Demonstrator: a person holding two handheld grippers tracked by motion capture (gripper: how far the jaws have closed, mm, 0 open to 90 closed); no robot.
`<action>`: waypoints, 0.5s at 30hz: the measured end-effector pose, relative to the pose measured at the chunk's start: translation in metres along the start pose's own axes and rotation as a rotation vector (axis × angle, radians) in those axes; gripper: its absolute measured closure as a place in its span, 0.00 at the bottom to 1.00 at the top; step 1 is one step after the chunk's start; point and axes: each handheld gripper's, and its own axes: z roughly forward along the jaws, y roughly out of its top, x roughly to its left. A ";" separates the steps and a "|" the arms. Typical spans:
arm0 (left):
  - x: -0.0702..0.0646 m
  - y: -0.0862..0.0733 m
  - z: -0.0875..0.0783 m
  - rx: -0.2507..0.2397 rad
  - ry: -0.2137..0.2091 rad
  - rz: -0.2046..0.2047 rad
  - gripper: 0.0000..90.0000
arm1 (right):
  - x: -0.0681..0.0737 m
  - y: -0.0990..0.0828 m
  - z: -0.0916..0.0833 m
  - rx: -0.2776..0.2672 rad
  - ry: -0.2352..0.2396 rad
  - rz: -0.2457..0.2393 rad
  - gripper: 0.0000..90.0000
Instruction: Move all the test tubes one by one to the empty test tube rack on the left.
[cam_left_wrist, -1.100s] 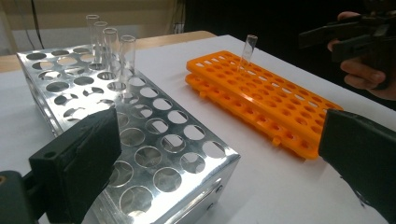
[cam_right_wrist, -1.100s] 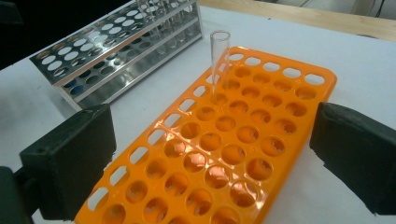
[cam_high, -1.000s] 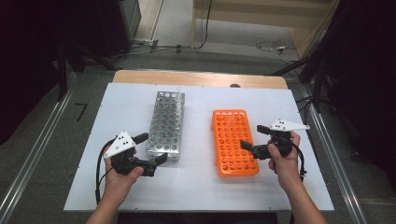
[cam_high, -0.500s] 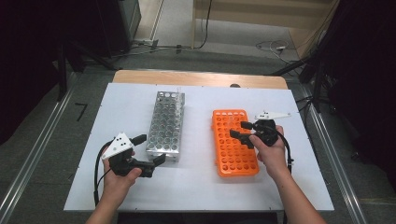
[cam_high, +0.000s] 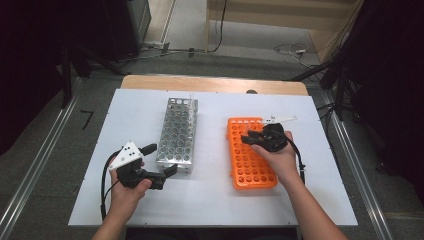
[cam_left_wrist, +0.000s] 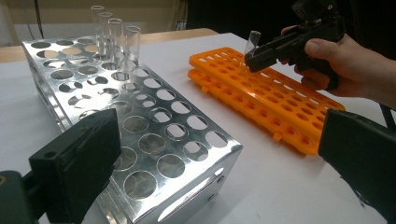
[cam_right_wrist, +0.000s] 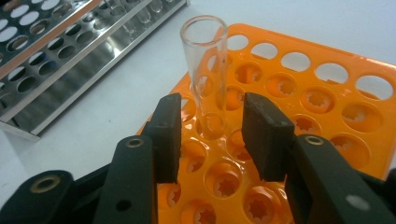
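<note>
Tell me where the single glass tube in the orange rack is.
The glass tube stands upright in a hole of the orange rack near its far end, between the open jaws of the right gripper, untouched.

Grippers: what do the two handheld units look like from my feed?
Both are black pistol-grip tools with two flat black jaws. The left gripper and right gripper each carry a pale three-cornered plate on top and trail a black cable. The forearms are bare, no sleeves or gloves.
</note>
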 end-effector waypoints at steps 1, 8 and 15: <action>0.000 0.000 0.000 0.002 -0.001 0.002 0.00 | 0.001 0.000 0.001 0.002 -0.005 -0.006 0.65; -0.001 0.000 0.001 0.001 -0.001 -0.001 0.00 | 0.004 0.003 0.008 0.029 -0.032 -0.031 0.72; -0.001 0.000 0.002 0.005 0.000 0.005 0.00 | 0.011 0.002 0.010 0.033 -0.059 -0.085 0.79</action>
